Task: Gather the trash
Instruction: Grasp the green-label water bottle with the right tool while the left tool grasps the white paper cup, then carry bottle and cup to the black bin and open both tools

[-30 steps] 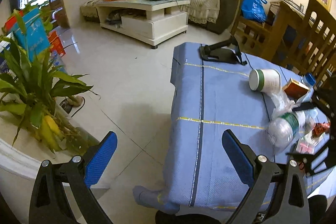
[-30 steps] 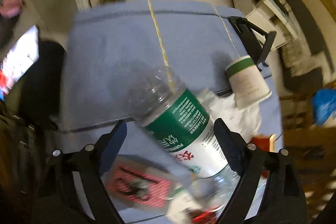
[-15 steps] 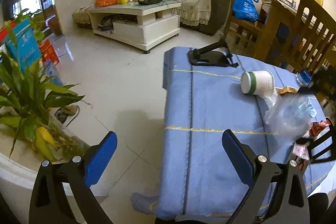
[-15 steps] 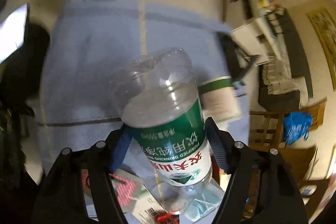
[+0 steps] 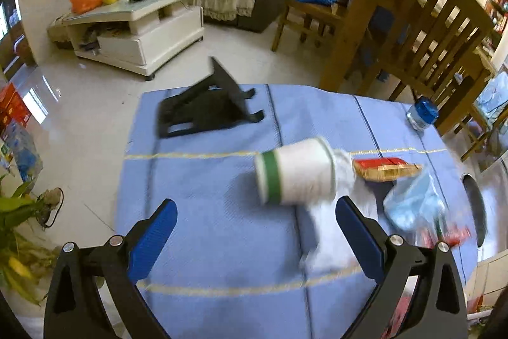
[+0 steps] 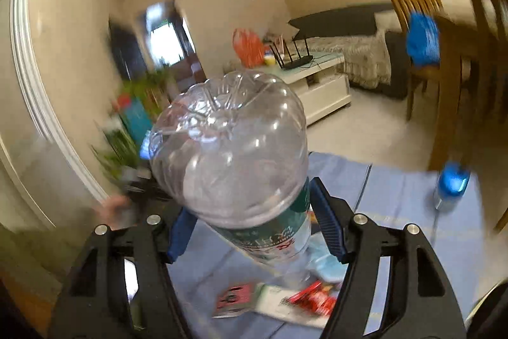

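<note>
The right tongs (image 6: 254,227) are clamped on a clear, empty plastic water bottle with a green label (image 6: 231,154), blue pads pressed against the label on both sides. Their jaws have just been closing in on it. The bottle is lifted clear of the blue cloth-covered desk (image 6: 397,212), its ribbed base facing the camera. Beneath it on the cloth lie red snack wrappers (image 6: 314,297) and a white card with a red print (image 6: 238,297), both blurred.

The left tongs (image 5: 254,231) hang over the desk (image 5: 206,196) with jaws spread wide and nothing between the pads. Just ahead of them a white paper cup with a green band (image 5: 295,177) lies on its side, touching crumpled white tissue (image 5: 343,177). Beside the tissue lies a red and gold flat box (image 5: 384,169). A black folding stand (image 5: 203,110) sits at the far edge, and a small blue-capped jar (image 5: 422,113) stands near the far right corner.
</note>
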{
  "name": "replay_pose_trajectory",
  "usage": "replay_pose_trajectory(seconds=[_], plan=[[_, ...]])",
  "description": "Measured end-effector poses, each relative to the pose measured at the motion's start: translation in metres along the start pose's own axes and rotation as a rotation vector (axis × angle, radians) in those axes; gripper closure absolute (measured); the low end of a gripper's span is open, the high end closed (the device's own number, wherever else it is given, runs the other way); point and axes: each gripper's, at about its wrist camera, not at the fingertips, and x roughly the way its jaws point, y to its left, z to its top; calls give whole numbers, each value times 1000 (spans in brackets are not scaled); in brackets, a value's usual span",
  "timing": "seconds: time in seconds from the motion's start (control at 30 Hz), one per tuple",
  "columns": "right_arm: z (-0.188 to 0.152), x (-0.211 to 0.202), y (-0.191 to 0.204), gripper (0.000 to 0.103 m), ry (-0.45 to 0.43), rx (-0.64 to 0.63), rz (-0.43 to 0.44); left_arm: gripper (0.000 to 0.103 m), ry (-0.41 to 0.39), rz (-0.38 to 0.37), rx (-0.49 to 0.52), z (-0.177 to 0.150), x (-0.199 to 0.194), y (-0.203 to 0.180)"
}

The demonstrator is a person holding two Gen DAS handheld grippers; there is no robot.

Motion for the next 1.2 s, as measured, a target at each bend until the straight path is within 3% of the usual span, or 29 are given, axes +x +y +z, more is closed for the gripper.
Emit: replay_pose_trajectory(seconds=[0.17,0.23,0.57,0.7,0.73,0.77,0.83,1.07,1.2], plan=[[-2,-33,-37,36,-73,120,26,6,96,39,-3,14,51,-17],[-6,-45,-44,36,-87,131,29,5,112,14,-22,18,62,-18],[-47,-87,-58,36,-133,187,-1,7,125,-83,-118,26,55,-31],[-54,-86,-58,36,-144,197,-3,7,155,4,-98,22,71,-45],[-53,-87,-56,36,-146,188,-15,8,175,12,-105,20,78,-47],[-52,-88,-56,36,-149,183,-26,23,187,18,-110,19,81,-46],[-50,-91,-55,37,-155,182,-24,33,219,-1,-120,16,88,-44],[-53,-124,-67,37,-255,252,24,33,101,-7,-118,24,40,-29],[-60,-158,-87,37,-312,299,-74,33,37,-17,-97,28,6,-30]])
